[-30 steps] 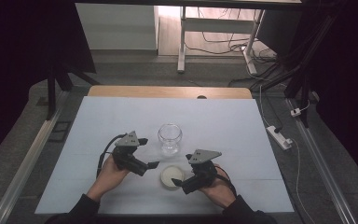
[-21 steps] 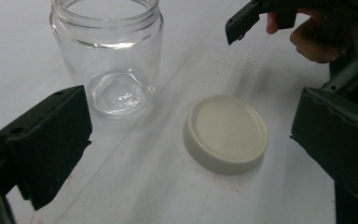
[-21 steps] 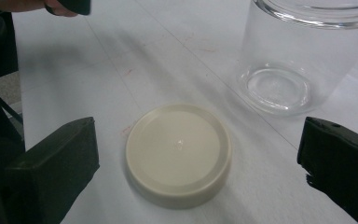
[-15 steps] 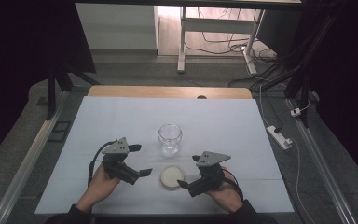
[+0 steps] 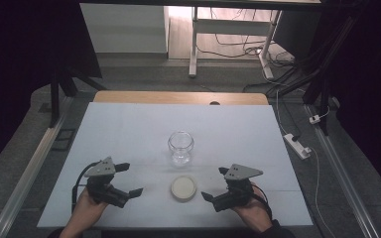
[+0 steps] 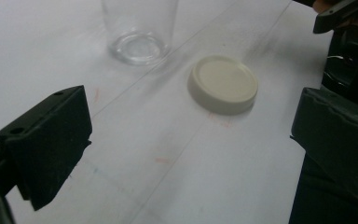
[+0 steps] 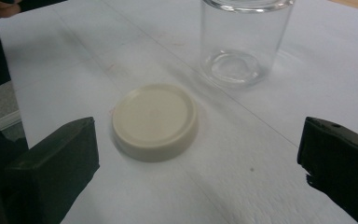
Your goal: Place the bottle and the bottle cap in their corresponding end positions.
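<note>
lid point(image 5: 183, 188): cream, flat on the white table point(image 5: 129, 129), near its front edge, just in front of the upright open jar point(image 5: 180, 147), apart from it. left gripper point(image 5: 129, 179) and right gripper point(image 5: 212, 183): flanking the lid, jaws apart, holding nothing, bare table between each and the lid.

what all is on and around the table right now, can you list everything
jar: 1, clear glass, upright, table middle, open top
lid: 1, cream, flat on the table in front of the jar, apart from it
table: 1, white top, wooden far edge
power strip: 1, white, floor right of the table
left tongs: 1, black, open, left of the lid
right tongs: 1, black, open, right of the lid
</note>
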`<state>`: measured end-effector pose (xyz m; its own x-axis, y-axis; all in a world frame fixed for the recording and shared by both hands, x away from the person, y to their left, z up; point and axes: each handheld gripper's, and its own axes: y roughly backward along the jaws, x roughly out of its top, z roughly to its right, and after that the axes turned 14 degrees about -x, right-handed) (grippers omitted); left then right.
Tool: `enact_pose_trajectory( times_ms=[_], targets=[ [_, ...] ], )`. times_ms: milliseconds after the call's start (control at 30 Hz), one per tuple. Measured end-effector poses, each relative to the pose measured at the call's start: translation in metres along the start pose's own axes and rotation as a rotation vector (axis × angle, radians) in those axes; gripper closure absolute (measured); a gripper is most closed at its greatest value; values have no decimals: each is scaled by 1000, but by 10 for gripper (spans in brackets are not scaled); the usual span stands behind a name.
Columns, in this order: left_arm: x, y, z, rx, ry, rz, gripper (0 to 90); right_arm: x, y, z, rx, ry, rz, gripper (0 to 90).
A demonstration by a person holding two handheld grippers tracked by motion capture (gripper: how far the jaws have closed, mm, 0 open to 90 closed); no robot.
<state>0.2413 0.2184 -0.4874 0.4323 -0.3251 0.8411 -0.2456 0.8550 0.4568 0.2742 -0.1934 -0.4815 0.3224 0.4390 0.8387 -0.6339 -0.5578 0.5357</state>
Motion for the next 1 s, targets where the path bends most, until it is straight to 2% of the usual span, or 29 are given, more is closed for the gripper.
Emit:
enact_pose_trajectory(
  times_ms=[267, 600, 767, 1000],
  targets=[
    [-20, 30, 7, 61, 42, 52, 0, -13, 17, 13, -63, -27, -8, 0],
    [-48, 56, 13, 156, 94, 69, 0, -35, 41, 31, -160, -64, -27, 0],
    [-60, 61, 14, 187, 118, 56, 0, -46, 51, 37, -199, -83, -46, 0],
    [-73, 65, 17, 253, 138, -10, 0, -62, 66, 47, -251, -126, -71, 0]
  ],
)
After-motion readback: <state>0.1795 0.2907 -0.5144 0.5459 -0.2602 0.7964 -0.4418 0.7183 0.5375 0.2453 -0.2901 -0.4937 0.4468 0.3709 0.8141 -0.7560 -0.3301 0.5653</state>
